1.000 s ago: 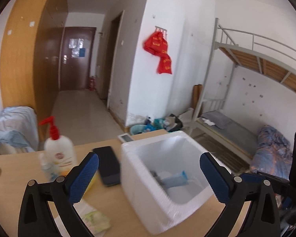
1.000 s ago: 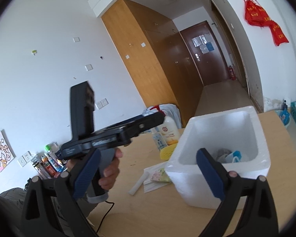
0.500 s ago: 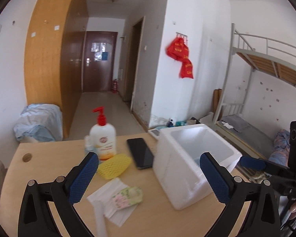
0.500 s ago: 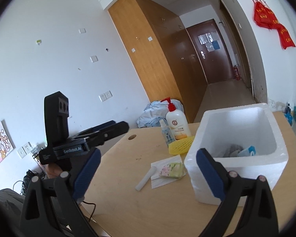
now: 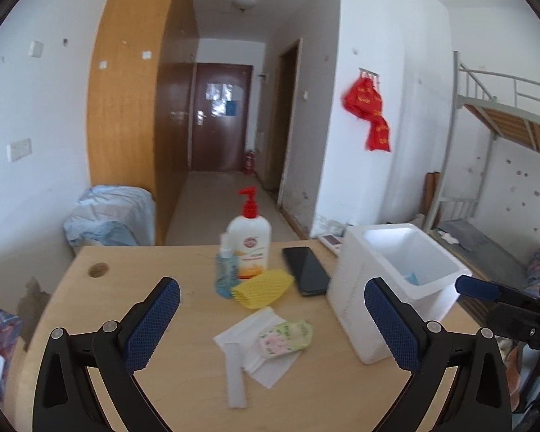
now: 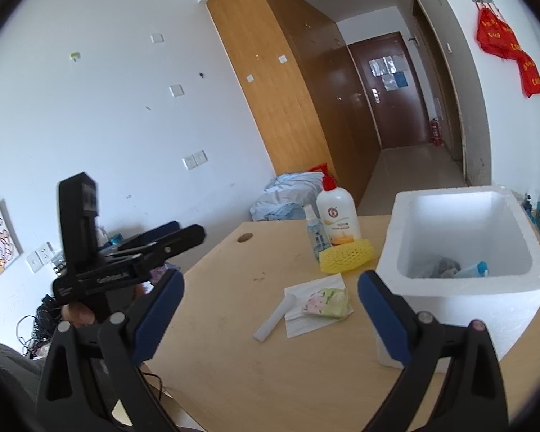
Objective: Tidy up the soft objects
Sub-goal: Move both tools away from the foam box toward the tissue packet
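Note:
A white foam box (image 5: 352,309) (image 6: 486,302) stands on the right of the wooden table (image 5: 126,288). Inside it lie a grey cloth (image 6: 439,266) and a blue-capped item (image 6: 475,270). A yellow foam net (image 5: 262,289) (image 6: 345,255) lies left of the box. Nearer to me a floral tissue pack (image 5: 286,334) (image 6: 327,302) rests on a white sheet (image 5: 241,334), beside a white roll (image 5: 235,378). My left gripper (image 5: 270,320) hangs open above the near table edge, holding nothing. My right gripper (image 6: 270,306) is open too, facing the tissue pack, apart from it.
A pump lotion bottle (image 5: 250,244), a small blue spray bottle (image 5: 226,270) and a black phone (image 5: 306,270) stand behind the yellow net. A hand holds the left gripper body (image 6: 136,252) at the table's left. A bunk bed (image 5: 504,108) is to the right.
My left gripper has pulled back and left from over the foam box, so the whole table now shows. The right gripper has shifted only a little. Both stay open.

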A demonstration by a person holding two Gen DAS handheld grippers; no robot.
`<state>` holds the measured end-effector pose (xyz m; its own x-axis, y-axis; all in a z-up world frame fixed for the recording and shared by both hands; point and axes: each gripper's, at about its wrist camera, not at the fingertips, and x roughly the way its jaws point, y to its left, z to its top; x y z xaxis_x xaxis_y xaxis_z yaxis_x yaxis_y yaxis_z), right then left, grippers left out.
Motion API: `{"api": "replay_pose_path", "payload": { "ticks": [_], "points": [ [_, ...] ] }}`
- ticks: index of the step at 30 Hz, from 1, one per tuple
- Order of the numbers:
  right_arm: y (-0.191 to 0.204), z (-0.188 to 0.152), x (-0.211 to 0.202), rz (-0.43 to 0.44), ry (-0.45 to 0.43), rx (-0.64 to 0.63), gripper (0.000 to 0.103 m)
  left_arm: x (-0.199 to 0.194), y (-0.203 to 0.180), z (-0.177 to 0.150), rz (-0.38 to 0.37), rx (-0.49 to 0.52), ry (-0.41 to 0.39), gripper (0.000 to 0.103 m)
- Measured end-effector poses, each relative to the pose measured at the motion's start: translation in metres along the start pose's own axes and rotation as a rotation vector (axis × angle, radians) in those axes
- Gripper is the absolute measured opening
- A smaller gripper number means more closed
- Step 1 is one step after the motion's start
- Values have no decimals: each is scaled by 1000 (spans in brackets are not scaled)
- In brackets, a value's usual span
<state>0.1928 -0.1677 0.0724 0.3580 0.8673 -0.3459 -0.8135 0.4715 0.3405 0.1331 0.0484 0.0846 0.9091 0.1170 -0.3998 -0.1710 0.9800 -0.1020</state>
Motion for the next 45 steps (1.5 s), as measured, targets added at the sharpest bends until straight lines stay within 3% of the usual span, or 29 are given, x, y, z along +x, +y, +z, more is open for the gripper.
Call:
{"api": "replay_pose_path", "payload": {
  "ticks": [15, 25, 33, 45],
  "points": [
    [40, -18, 42, -73, 47, -69, 99, -12, 43, -34, 221, -44, 39, 102],
    [55, -29, 74, -92, 102, -102, 99, -9, 63, -55, 290, -51, 77, 102],
    [60, -39, 94, -99, 148, -107, 99, -4, 76, -65, 277, -80, 97, 102],
    [54, -50, 118, -115, 205, -92, 99, 20, 86, -76, 197, -103, 154, 102]
  ]
}}
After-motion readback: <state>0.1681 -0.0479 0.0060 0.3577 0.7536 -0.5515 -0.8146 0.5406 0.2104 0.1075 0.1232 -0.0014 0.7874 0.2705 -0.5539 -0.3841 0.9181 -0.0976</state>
